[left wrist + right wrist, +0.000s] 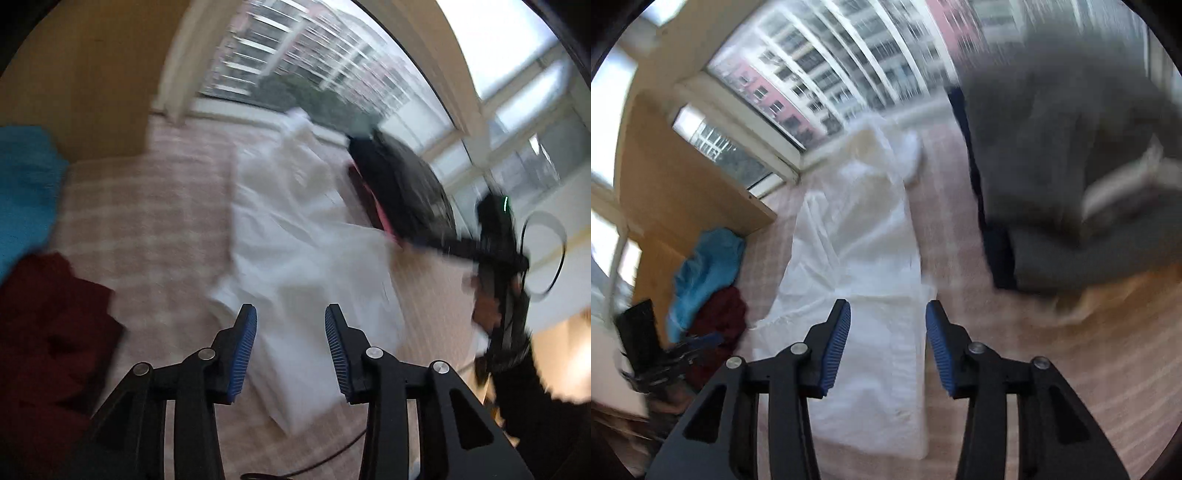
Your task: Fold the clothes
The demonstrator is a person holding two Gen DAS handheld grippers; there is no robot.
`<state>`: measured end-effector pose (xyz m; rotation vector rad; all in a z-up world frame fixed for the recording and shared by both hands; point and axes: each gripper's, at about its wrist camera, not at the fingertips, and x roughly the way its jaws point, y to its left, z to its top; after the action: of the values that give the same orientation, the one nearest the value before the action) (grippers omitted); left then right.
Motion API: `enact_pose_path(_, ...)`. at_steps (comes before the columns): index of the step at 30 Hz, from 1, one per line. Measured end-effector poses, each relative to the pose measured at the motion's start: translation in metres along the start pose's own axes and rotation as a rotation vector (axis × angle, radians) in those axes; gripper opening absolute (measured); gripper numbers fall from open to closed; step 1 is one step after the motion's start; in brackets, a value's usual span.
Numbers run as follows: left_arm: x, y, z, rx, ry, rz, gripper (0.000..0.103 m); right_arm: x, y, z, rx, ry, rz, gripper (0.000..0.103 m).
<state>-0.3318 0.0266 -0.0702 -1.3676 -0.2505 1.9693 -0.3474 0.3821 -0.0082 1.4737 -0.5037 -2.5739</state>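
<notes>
We hold both grippers, left gripper [290, 319] and right gripper [888, 315], with jaws parted and empty above the white garment [857, 236]. It lies on the checked bedspread [945, 206], long axis running away from us toward the window [827, 66].

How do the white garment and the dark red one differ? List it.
The white garment lies spread long and flat mid-bed; the dark red garment sits bunched in a heap at the bed's edge. White lies alone; the red touches a blue garment. Both rest on the checked bedcover, ungripped.
</notes>
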Motion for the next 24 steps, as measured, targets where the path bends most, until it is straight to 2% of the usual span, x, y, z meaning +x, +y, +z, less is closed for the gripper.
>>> enact_pose_path(2, 0.02, -0.014, -0.003, 0.048, 0.024, -0.018, 0.036, 0.006, 0.032, -0.016, -0.157, 0.004, -0.016, 0.028)
enact_pose_path(3, 0.032, -0.019, -0.003, 0.07, 0.041, -0.02, 0.036, 0.015, 0.047, -0.026, -0.223, 0.02, -0.015, 0.011)
enact_pose_path(5, 0.057, -0.029, -0.002, 0.111, 0.074, -0.022, 0.036, 0.037, 0.07, -0.046, -0.336, 0.053, -0.022, 0.007)
enact_pose_path(7, 0.07, -0.03, -0.004, 0.158, 0.089, 0.05, 0.036, 0.065, 0.084, -0.06, -0.416, 0.087, -0.085, 0.007)
enact_pose_path(8, 0.079, -0.023, -0.003, 0.174, 0.098, 0.124, 0.034, 0.076, 0.082, -0.063, -0.433, 0.098, -0.122, 0.007)
enact_pose_path(9, 0.089, -0.014, -0.003, 0.187, 0.108, 0.204, 0.02, 0.087, 0.073, -0.063, -0.427, 0.113, -0.188, 0.007)
enact_pose_path(10, 0.088, -0.004, -0.002, 0.158, 0.108, 0.207, 0.009, 0.094, 0.058, -0.06, -0.385, 0.127, -0.228, 0.007)
enact_pose_path(11, 0.086, 0.007, 0.0, 0.121, 0.105, 0.195, 0.002, 0.09, 0.044, -0.057, -0.328, 0.132, -0.199, 0.007)
enact_pose_path(13, 0.079, 0.022, 0.002, 0.064, 0.099, 0.184, 0.002, 0.077, 0.021, -0.053, -0.23, 0.131, -0.142, 0.007)
enact_pose_path(14, 0.068, 0.019, -0.002, 0.068, 0.085, 0.182, 0.002, 0.061, 0.016, -0.056, -0.211, 0.11, -0.115, 0.009)
enact_pose_path(15, 0.056, 0.015, -0.006, 0.077, 0.069, 0.18, 0.006, 0.045, 0.013, -0.062, -0.203, 0.087, -0.102, 0.022)
enact_pose_path(16, 0.044, 0.011, -0.011, 0.086, 0.053, 0.177, 0.022, 0.033, 0.012, -0.072, -0.211, 0.066, -0.102, 0.042)
enact_pose_path(17, 0.03, 0.005, -0.021, 0.089, 0.04, 0.168, 0.039, 0.021, 0.011, -0.084, -0.219, 0.051, -0.093, 0.05)
enact_pose_path(19, 0.017, -0.004, -0.042, 0.088, 0.038, 0.134, 0.05, 0.01, 0.007, -0.106, -0.216, 0.059, -0.077, 0.053)
enact_pose_path(23, 0.02, -0.009, -0.074, 0.017, 0.086, 0.087, 0.05, 0.017, 0.006, -0.14, -0.209, 0.116, -0.077, 0.053)
enact_pose_path(24, 0.026, -0.009, -0.077, 0.011, 0.092, 0.102, 0.05, 0.022, 0.008, -0.145, -0.214, 0.123, -0.082, 0.053)
